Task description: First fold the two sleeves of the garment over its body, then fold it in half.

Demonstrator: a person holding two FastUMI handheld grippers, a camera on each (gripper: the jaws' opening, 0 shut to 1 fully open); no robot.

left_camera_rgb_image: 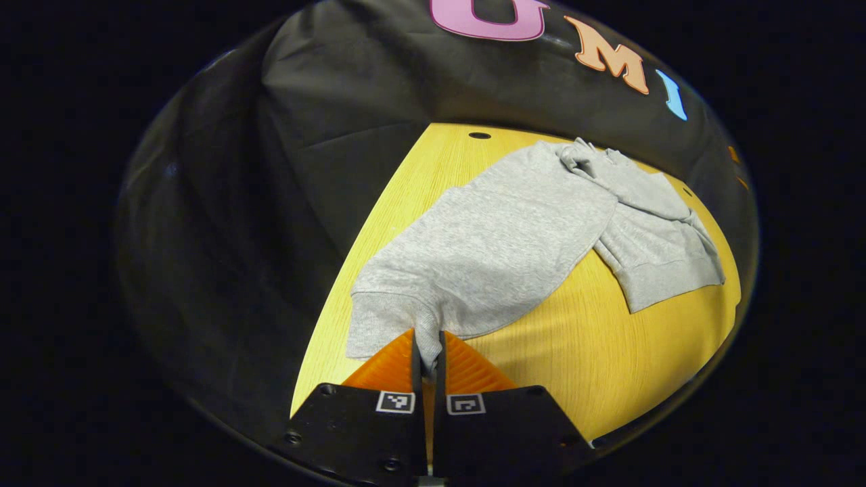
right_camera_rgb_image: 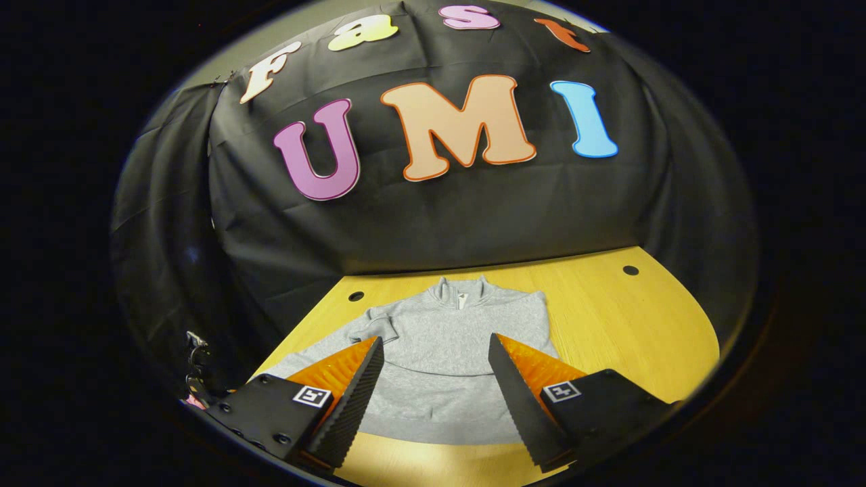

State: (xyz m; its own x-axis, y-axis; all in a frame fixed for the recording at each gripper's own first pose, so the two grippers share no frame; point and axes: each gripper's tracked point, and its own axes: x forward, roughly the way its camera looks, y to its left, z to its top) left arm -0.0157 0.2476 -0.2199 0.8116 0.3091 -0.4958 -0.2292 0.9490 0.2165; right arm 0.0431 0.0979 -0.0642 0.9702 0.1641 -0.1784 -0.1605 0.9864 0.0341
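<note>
left gripper [left_camera_rgb_image: 428, 355]: jaws nearly closed, pinching a tuck of fabric at the cuff end of a sleeve; cloth bunches up between the two fingers.
pinched sleeve [left_camera_rgb_image: 392, 318]: runs forward from the jaws, draped over the garment's body rather than lying out to the side.
garment: light grey heathered knit sweatshirt [left_camera_rgb_image: 500, 243], lying on the table ahead of the left jaws, body just beyond the pinch, collar end rumpled at the far side.
other sleeve [left_camera_rgb_image: 659, 253]: ahead and to the right of the left jaws, ribbed cuff spread on bare wood; whether it counts as folded I can't tell.
table: yellow-tan wood-grain tabletop [left_camera_rgb_image: 609, 352], bare to the right of the left jaws, small dark holes near the far edge.
right gripper [right_camera_rgb_image: 436, 379]: jaws wide apart, holding nothing, hovering over the near hem; sweatshirt [right_camera_rgb_image: 446, 352] sits between and beyond the fingers, collar [right_camera_rgb_image: 461, 292] farthest out.
step: first sleeve fold, carry phase, by my read.
next move needs: lay the cuff flat on the body, release cleanly without dragging the cloth, then deal with the other sleeve.
</note>
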